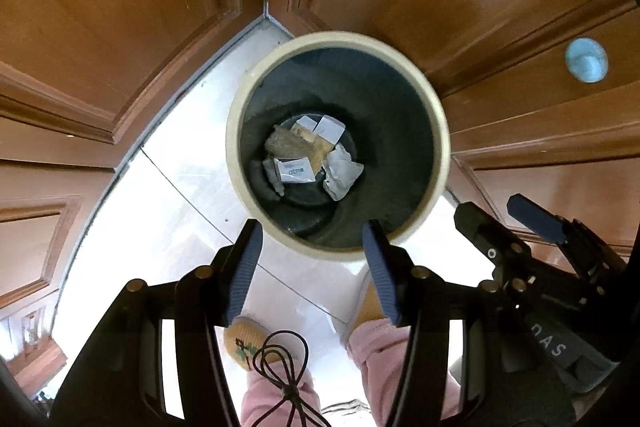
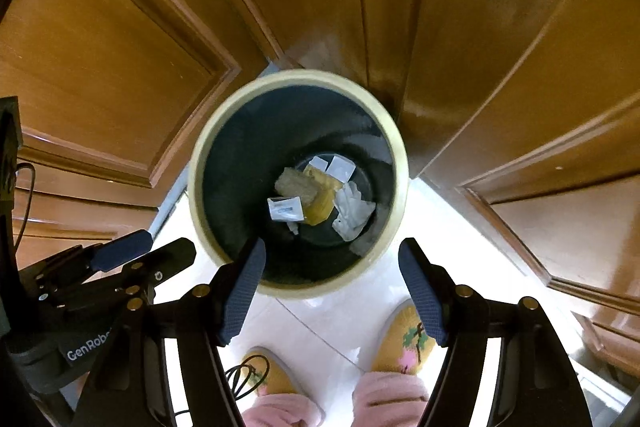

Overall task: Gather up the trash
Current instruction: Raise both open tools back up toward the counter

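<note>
Hovering above cream-rimmed bin (image 1: 438,131), left gripper (image 1: 312,267) and right gripper (image 2: 332,291) jaws apart, empty, trash (image 1: 312,155) inside

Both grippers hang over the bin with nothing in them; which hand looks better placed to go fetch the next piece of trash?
Neither clearly. The left gripper and right gripper both stand open and empty above the bin; no loose trash shows outside it.
</note>
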A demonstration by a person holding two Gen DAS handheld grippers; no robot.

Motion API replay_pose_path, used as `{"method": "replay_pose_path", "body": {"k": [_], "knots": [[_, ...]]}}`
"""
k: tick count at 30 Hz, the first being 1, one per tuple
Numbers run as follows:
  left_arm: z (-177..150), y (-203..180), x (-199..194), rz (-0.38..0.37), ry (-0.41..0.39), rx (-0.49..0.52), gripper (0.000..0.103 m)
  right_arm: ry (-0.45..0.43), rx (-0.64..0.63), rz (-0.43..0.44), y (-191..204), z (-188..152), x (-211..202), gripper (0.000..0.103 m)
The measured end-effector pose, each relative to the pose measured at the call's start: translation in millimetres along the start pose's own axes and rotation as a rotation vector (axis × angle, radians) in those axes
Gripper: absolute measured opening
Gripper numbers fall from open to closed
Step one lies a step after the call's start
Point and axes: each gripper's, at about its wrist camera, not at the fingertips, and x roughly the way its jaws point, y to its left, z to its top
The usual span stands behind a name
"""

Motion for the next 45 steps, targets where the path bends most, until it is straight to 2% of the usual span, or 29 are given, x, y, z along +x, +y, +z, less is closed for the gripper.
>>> {"method": "replay_pose_path", "body": {"k": [8,14,19,25,29,34,38,45], "knots": [[-1,-5,-105,0.024,-0.021,-0.012,0.049,-0.047,0.019,-0.004,16,1,-97,0.071],[-3,-14,-206,0.043,-0.061,0.018,0.049,-0.099,0.036,0.006,36,6,-193,0.071],[-3,-22,-288,0.020,-0.088,0.049,0.049,-0.150,0.020,0.004,58,10,-277,0.071],[-2,-32,-389,0.017,-0.179,0.124,0.049,-0.246,0.008,-0.004,90,11,-383,0.071],[-1,-36,-452,0.010,-0.252,0.167,0.049,-0.323,-0.009,-0.042,114,14,-450,0.071],[1,-40,-517,0.009,-0.343,0.207,0.049,-0.440,-0.021,-0.081,144,17,-531,0.071],[8,-45,-556,0.010,-0.379,0.213,0.049,-0.505,-0.026,-0.116,156,24,-583,0.071],[28,-59,-616,-0.008,-0.456,0.234,0.050,-0.575,0.004,-0.112,145,43,-663,0.071]]}}
